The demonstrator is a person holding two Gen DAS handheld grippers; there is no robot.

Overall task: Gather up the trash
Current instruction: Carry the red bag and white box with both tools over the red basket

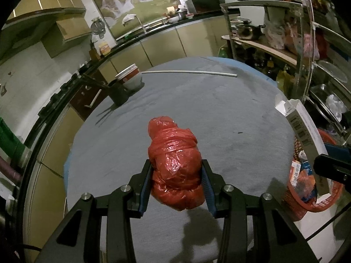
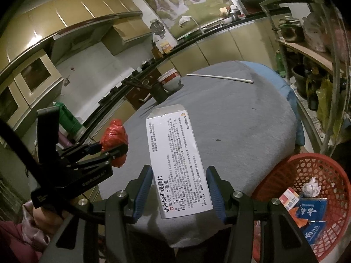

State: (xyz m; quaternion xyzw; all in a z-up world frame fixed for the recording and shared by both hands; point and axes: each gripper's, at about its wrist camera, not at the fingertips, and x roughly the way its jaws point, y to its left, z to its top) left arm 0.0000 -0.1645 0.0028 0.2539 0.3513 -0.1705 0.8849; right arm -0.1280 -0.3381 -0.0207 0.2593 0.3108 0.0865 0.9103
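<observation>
Glossy, crinkled red plastic bag (image 1: 175, 164); matt grey cloth over the table (image 1: 219, 109); smooth printed cardboard box (image 2: 177, 164); red plastic lattice basket (image 2: 307, 164), lower right; shiny metal pots (image 1: 248, 29), upper right.

The left gripper (image 1: 176, 175) holds a red bag (image 1: 175, 164) tight between its two blue pads (image 1: 144, 188), above a grey table (image 1: 219, 114). On the far side of the table a white stick (image 1: 188, 72) lies flat, and at the far left edge a bowl (image 1: 130, 79) stands just behind a dark cup (image 1: 118, 94). At the right edge, a white box (image 1: 305, 125) is in the air above a red basket (image 1: 307, 201), which already has some packets inside, and a dark part of the other gripper (image 1: 333, 164) shows beside it.
</observation>
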